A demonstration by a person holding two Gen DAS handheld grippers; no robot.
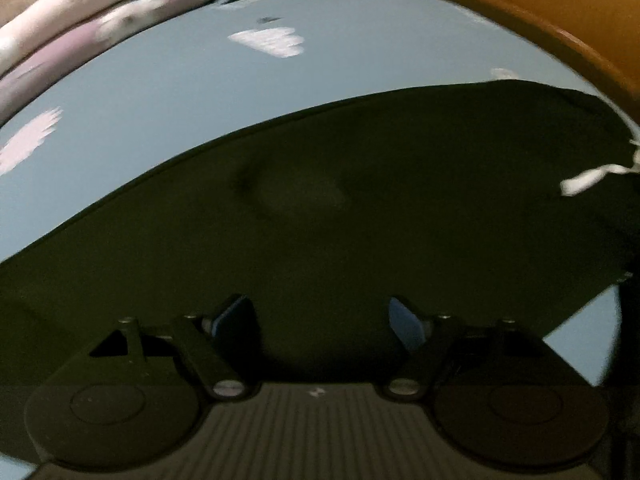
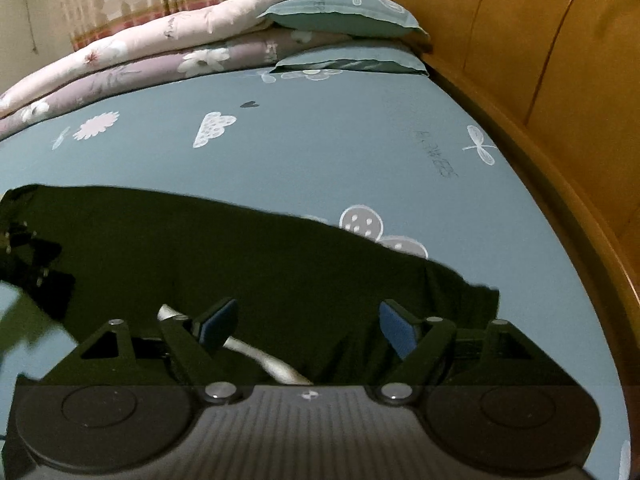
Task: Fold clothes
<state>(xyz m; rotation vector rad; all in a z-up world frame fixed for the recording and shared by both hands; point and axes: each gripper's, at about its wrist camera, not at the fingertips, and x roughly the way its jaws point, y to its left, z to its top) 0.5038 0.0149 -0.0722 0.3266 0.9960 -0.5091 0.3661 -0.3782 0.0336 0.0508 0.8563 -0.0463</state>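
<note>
No containers showing, just a bed [image 2: 320, 152] with a blue-grey printed sheet carrying everything. Dark green garment [image 1: 320, 220] is lying spread flat on the sheet, smooth with a few soft wrinkles, far edge running as one long straight line; in the right wrist view the same garment [image 2: 240, 272] is filling the lower left, with its right end bunching into folds. A pale drawstring [image 2: 256, 356] is lying on the cloth near the right gripper; in the left wrist view a white cord end [image 1: 588, 180] is showing at the garment's right edge.

Going left to right at the back: folded quilts [image 2: 132, 60], pink over mauve, are stacking along the far left side, two teal pillows [image 2: 352, 12] are sitting beside them, and a wooden headboard [image 2: 540, 40] is curving round the right.

Left gripper [image 1: 320, 320] is hovering over the garment, jaws standing wide apart, nothing between the blue pads. Right gripper [image 2: 308, 328] is likewise standing wide apart over the garment's near edge, pads gripping nothing, the drawstring passing under its left finger. The left gripper's body [image 2: 32, 264] is showing blurred at the left edge of the right wrist view.
</note>
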